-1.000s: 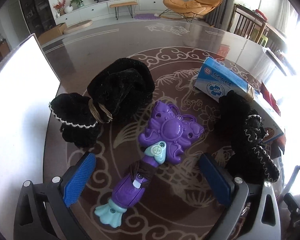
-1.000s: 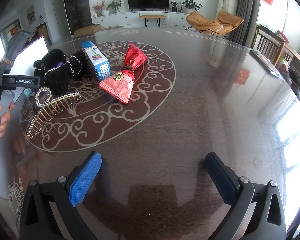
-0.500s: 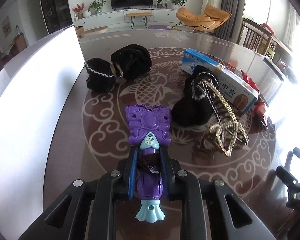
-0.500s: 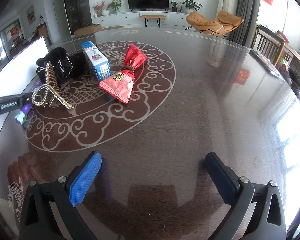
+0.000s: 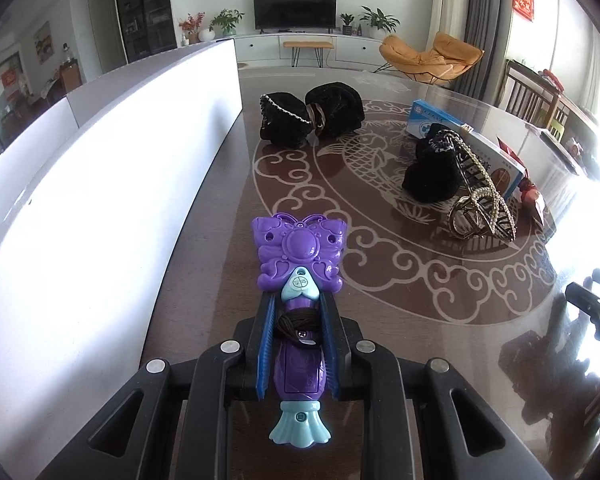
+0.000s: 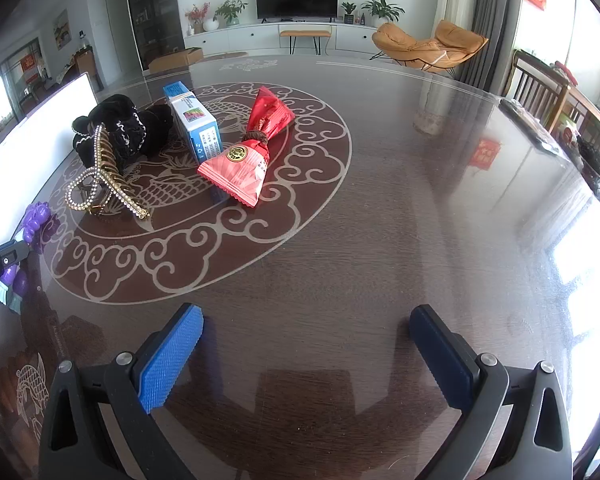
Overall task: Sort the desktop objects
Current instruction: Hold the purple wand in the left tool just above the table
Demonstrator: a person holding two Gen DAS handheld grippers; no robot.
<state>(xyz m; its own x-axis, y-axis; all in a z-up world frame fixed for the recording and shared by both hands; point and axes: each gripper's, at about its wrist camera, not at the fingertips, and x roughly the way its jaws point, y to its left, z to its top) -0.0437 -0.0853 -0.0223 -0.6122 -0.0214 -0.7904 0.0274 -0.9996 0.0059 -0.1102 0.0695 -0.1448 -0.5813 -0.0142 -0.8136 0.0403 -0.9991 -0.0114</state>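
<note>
Now, quick notes:
Left gripper [image 5: 298, 336]: clamped on purple toy wand, blue pads pressing both sides of handle where brown hair tie wraps it.
Purple toy wand [image 5: 299, 254]: butterfly head sticking out past fingertips, teal fin end back toward camera; held near left edge of table, just beside white board; also seen at far left of right wrist view [image 6: 36, 218].
Brown hair tie [image 5: 296, 317]: wound round wand handle, between the pads.
Right gripper [image 6: 306, 354]: jaws wide apart, nothing between them, above bare table toward near edge.
Table [image 6: 380, 200]: dark glossy top, pale scroll-and-fish ring pattern on left half.
White board [image 5: 100, 184]: upright along left edge of table.
Black scrunchie pair [image 5: 312, 118]: far side of ring pattern, near board's far end, joined by a tan band.
Black bead-trimmed scrunchie [image 5: 432, 172]: right of ring centre, touching blue box and hair claw.
Rhinestone hair claw [image 6: 100, 178]: gold, leaning against black scrunchie, on ring's left part in right wrist view.
Blue box [image 6: 194, 124]: standing on long side, between scrunchie and red packet.
Red snack packet [image 6: 248, 152]: tied at middle with dark band, flat, just right of blue box.
</note>
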